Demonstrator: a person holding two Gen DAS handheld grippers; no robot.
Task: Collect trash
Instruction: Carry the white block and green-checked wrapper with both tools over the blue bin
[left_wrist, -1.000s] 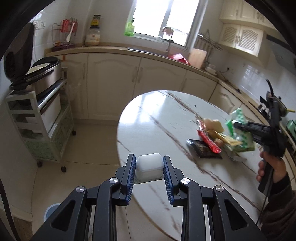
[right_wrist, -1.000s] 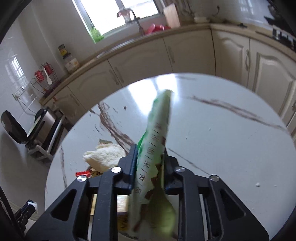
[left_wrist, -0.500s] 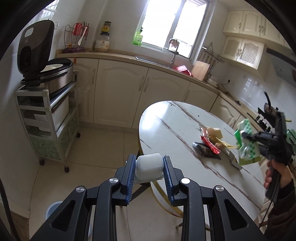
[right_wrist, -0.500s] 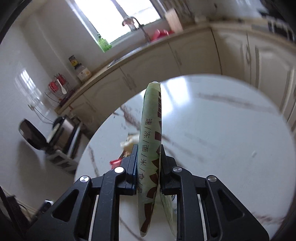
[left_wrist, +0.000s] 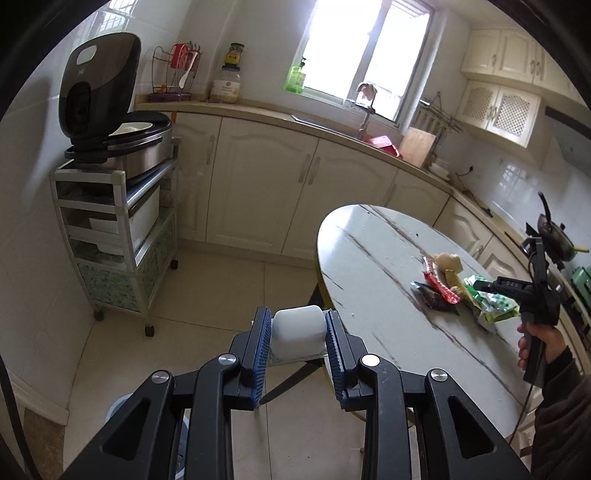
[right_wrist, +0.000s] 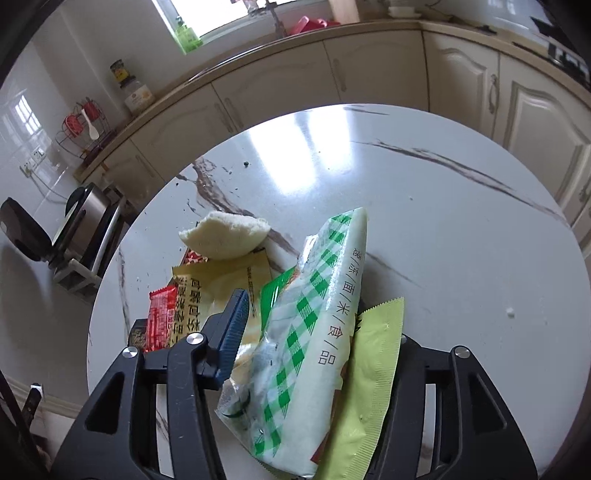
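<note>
My left gripper (left_wrist: 297, 330) is shut on a small white plastic cup (left_wrist: 297, 326) and holds it over the floor, left of the round marble table (left_wrist: 373, 295). My right gripper (right_wrist: 314, 325) stands wide open with the green-and-white food bag (right_wrist: 314, 332) lying loose between its fingers; the right finger is hidden behind the bag. The bag rests on the trash pile: a yellow wrapper (right_wrist: 221, 280), a red wrapper (right_wrist: 160, 317), a piece of bread (right_wrist: 225, 236). In the left wrist view the pile (left_wrist: 447, 284) lies by the right gripper (left_wrist: 491, 291).
A blue-rimmed bin (left_wrist: 118, 410) shows on the floor under my left gripper. A metal cart (left_wrist: 114, 236) with an open cooker stands at the left wall. Cream cabinets (left_wrist: 295, 184) and a counter run along the back. Crumbs dot the table (right_wrist: 509, 314).
My left gripper has drawn back from the table with the cup, over the floor. My right gripper has opened and let the green bag drop onto the pile.
</note>
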